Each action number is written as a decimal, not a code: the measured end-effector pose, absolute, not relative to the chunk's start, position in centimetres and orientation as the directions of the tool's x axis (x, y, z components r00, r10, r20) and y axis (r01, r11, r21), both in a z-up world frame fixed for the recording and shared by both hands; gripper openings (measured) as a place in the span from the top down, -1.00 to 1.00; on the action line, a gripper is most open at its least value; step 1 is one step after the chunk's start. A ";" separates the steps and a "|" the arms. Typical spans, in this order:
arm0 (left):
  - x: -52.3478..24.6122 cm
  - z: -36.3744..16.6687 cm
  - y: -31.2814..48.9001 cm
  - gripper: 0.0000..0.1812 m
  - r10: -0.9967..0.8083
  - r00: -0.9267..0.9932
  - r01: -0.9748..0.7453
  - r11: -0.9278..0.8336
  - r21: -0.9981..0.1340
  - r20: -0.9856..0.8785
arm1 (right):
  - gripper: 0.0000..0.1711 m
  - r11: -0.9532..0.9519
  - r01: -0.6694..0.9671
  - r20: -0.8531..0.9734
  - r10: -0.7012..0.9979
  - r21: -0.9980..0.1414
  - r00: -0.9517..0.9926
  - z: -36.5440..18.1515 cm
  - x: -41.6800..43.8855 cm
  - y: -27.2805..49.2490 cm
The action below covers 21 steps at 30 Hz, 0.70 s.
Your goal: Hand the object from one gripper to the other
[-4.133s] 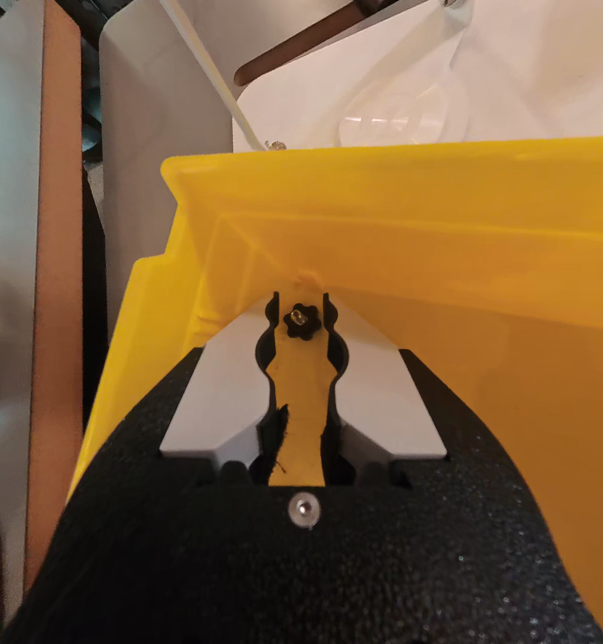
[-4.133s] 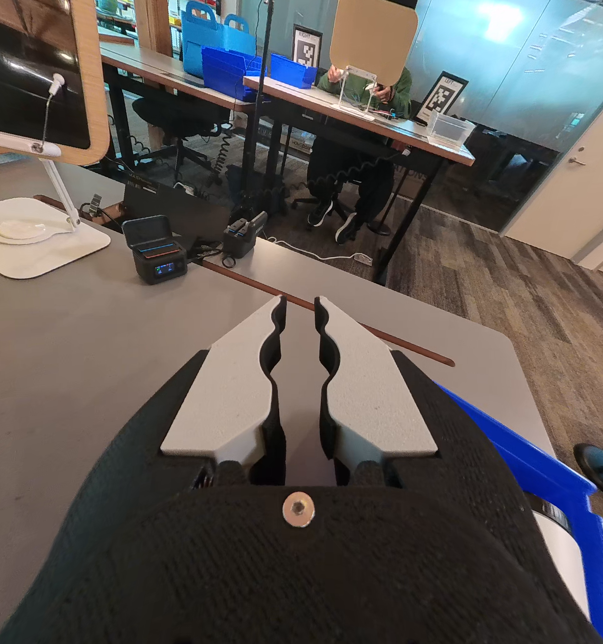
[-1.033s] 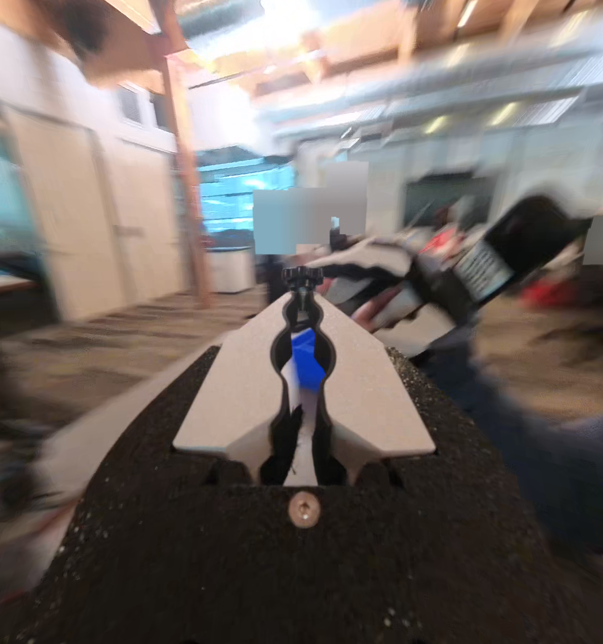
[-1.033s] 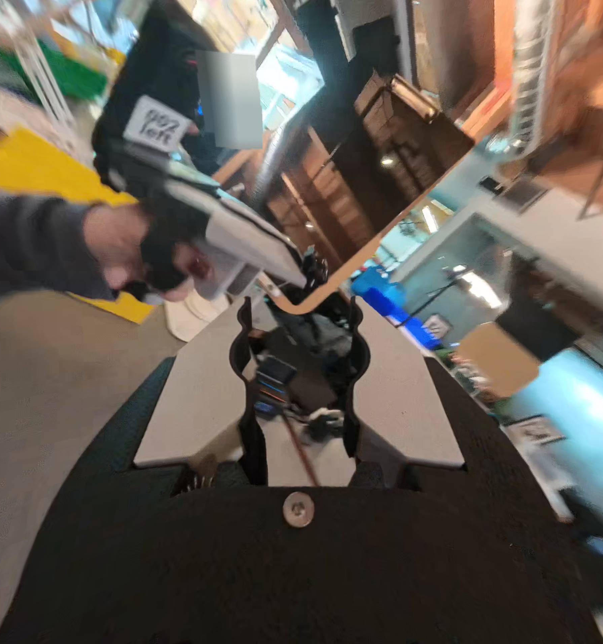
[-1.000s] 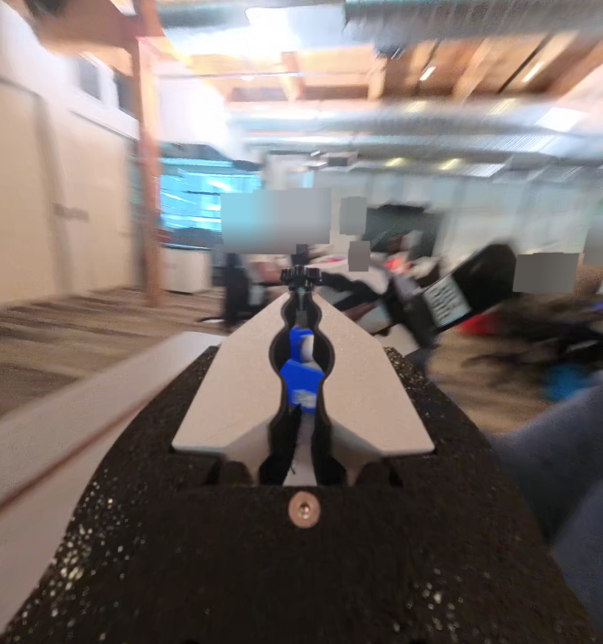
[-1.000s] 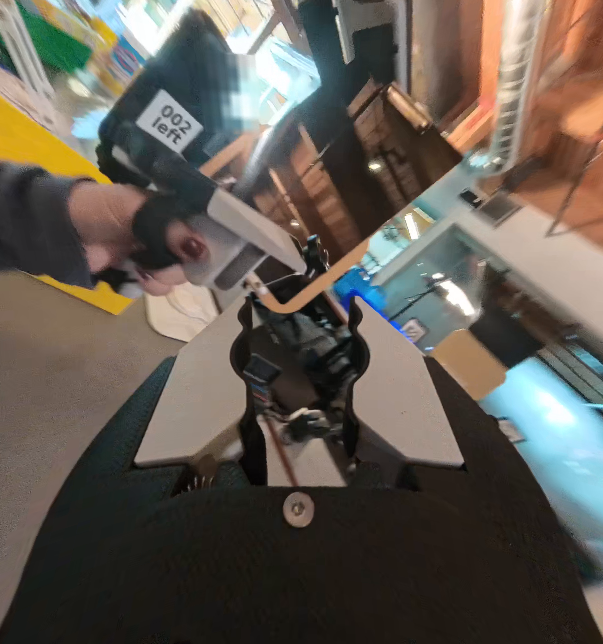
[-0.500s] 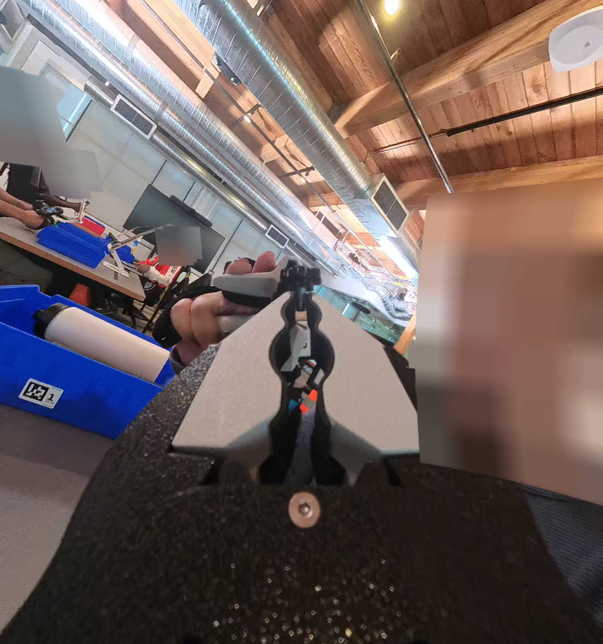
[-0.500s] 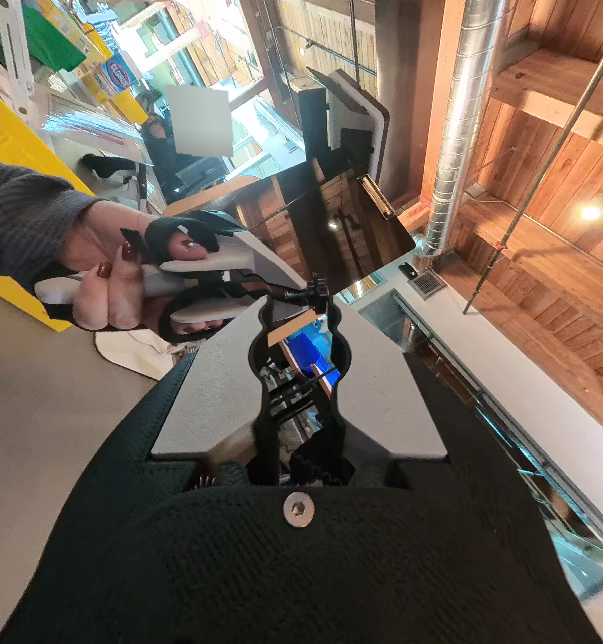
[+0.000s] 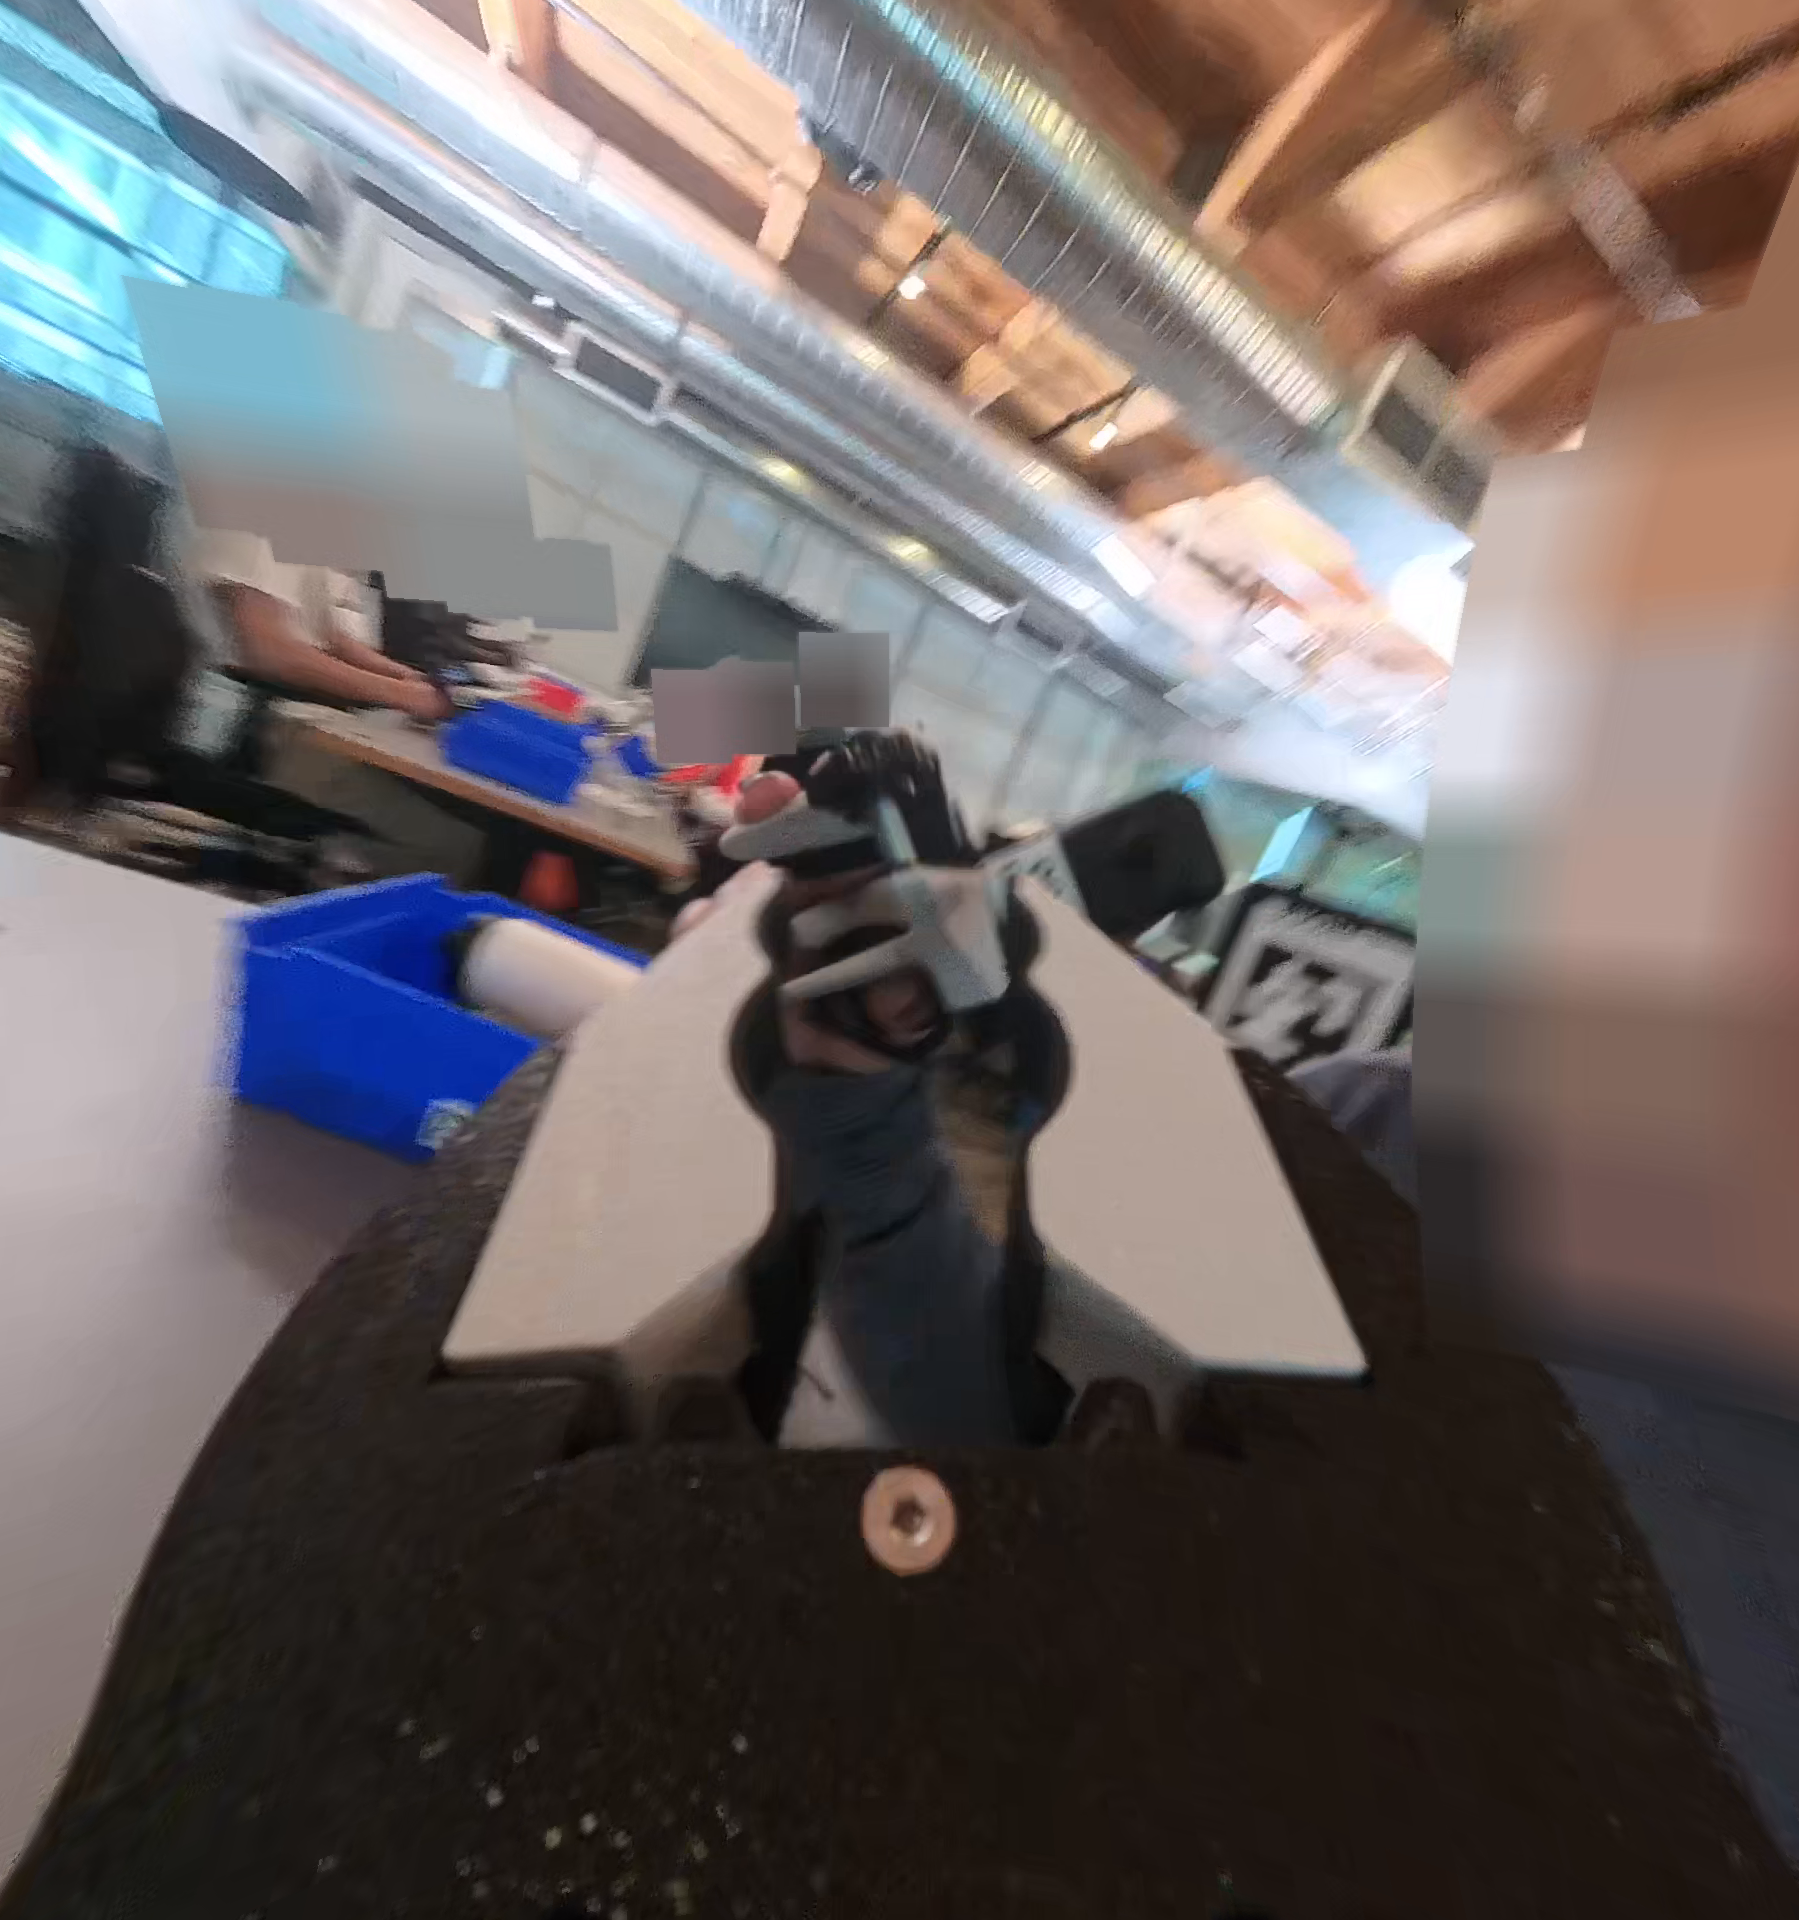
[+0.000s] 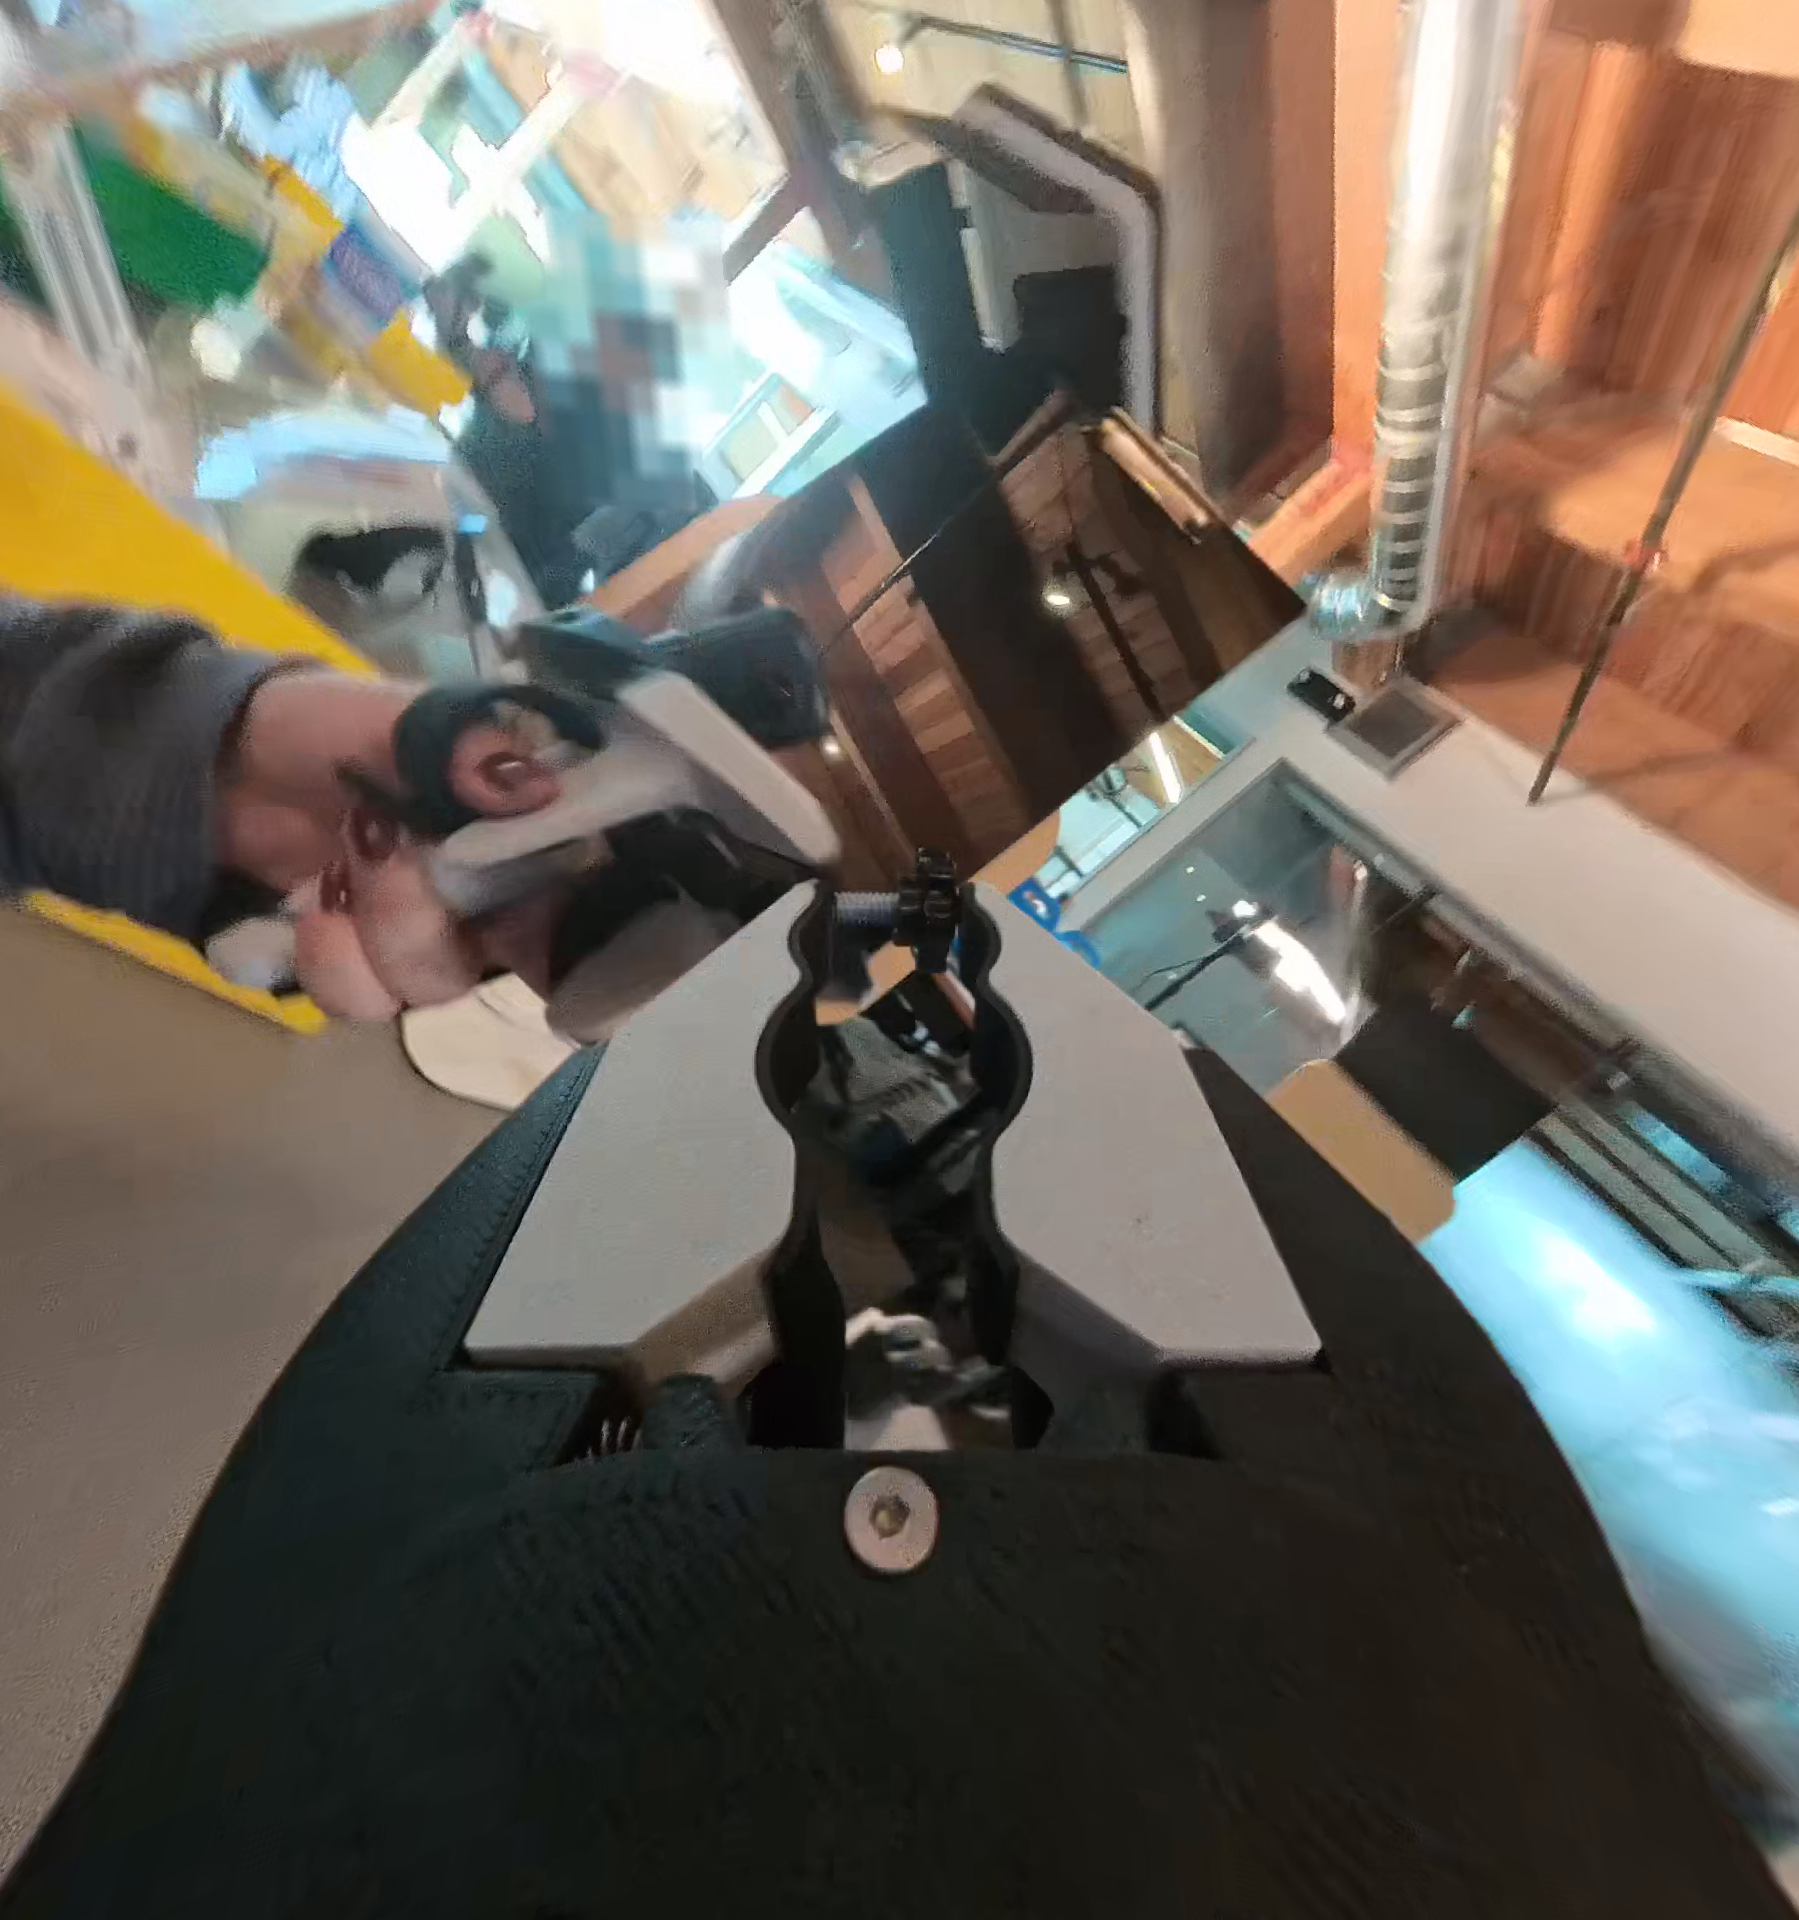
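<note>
The object is a small black thumb screw [image 10: 921, 906] with a silver threaded shaft. My right gripper [image 10: 900, 904] is shut on it at the fingertips, in mid air. My left gripper [image 9: 890, 914] is open and empty, its jaws wide apart. In the right wrist view the left gripper [image 10: 770, 883] is held by a hand in a grey sleeve, just left of the screw and apart from it. In the left wrist view the right gripper [image 9: 905, 894] is blurred straight ahead, with a dark shape at its tip that may be the screw.
A blue bin [image 9: 355, 1018] holding a white bottle [image 9: 552, 977] stands on the grey table [image 9: 74, 1143] at the left. A yellow bin [image 10: 64, 499] stands behind the left hand. People sit at a far desk [image 9: 479, 779].
Half a second ago both grippers were closed around the screw. My left gripper has now opened and pulled back slightly. The right gripper keeps hold of the screw.
</note>
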<state>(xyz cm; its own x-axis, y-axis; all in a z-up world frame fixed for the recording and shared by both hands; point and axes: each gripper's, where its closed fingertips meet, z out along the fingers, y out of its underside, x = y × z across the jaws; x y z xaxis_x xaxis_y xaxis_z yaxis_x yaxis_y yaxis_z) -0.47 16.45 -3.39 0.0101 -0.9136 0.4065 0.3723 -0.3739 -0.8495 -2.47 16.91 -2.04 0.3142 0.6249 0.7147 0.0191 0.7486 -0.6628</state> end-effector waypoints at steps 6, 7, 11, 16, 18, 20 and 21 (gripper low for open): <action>-3.0 -4.0 17.4 0.33 -0.570 0.605 -0.241 0.535 -0.810 -0.556 | 0.73 0.151 -0.103 0.154 0.988 -0.983 -0.029 -3.2 -1.8 16.9; -2.9 -4.2 16.9 0.51 -0.402 0.559 -0.394 0.641 -0.659 -0.725 | 0.74 0.056 -0.100 0.067 0.993 -0.993 -0.101 -3.4 -1.7 16.5; -1.8 -5.8 17.2 1.00 0.004 0.312 -0.717 0.657 -0.233 -0.950 | 0.74 -0.138 0.013 -0.137 0.957 -0.990 -0.254 -5.2 -1.9 15.5; -0.9 -6.3 16.8 0.64 -0.078 0.349 -0.642 0.706 -0.299 -0.934 | 0.74 -0.203 0.049 -0.209 0.947 -0.978 -0.245 -5.9 -1.3 16.3; -0.5 -6.6 16.7 0.66 -0.103 0.337 -0.635 0.709 -0.307 -0.936 | 0.74 -0.215 0.068 -0.225 0.943 -0.974 -0.245 -6.3 -1.1 16.4; -0.1 -6.9 16.8 0.67 -0.077 0.309 -0.653 0.708 -0.270 -0.948 | 0.74 -0.229 0.086 -0.244 0.929 -0.970 -0.277 -6.5 -1.0 16.0; 0.1 -7.1 16.9 0.72 -0.071 0.297 -0.662 0.704 -0.259 -0.952 | 0.74 -0.233 0.093 -0.250 0.924 -0.968 -0.291 -6.6 -1.0 15.8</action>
<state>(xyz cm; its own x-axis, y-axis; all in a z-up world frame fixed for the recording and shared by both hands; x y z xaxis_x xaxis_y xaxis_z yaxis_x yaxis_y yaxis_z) 0.09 16.85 -7.05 0.2970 -0.0711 -0.9522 -0.6617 0.7036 -0.2589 -1.04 15.84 -6.62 -0.2907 0.9235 -0.2502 0.0932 -0.2330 -0.9680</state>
